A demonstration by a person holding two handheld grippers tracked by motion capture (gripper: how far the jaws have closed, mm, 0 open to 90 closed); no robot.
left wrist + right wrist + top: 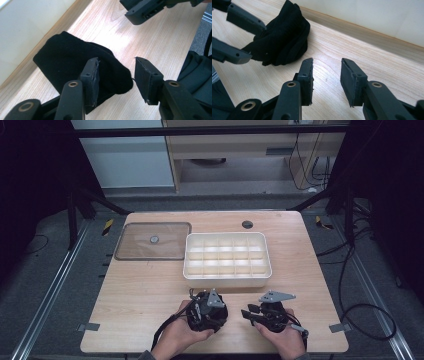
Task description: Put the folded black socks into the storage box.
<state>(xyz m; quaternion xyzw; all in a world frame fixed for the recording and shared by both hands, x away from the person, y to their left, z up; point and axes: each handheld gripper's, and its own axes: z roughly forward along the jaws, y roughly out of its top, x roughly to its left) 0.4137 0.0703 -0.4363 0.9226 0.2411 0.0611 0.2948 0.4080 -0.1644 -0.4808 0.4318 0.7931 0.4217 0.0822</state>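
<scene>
The left tongs [116,75] stand spread with nothing between the pads. A bunched black cloth [65,62] lies on the counter just under and ahead of them: one pad sits over the cloth's near edge, while the other pad hangs above bare wood beside it. Whether the first pad touches the fabric cannot be told.

The right tongs [327,75] are also spread and hold nothing; both pads hover over bare wood. In the right gripper view the black cloth [284,37] lies to the upper left of these tongs, near but apart, with the left tongs' two jaws reaching in around it from the left edge.

From the high view, both hands grip their tools at the near edge of the light wooden counter [140,290], the left tongs [192,295] close beside the right tongs [248,310]. Just beyond them stands a white plastic tray with divided compartments [227,276], and to its left lies a flat, clear rectangular lid [135,242].
</scene>
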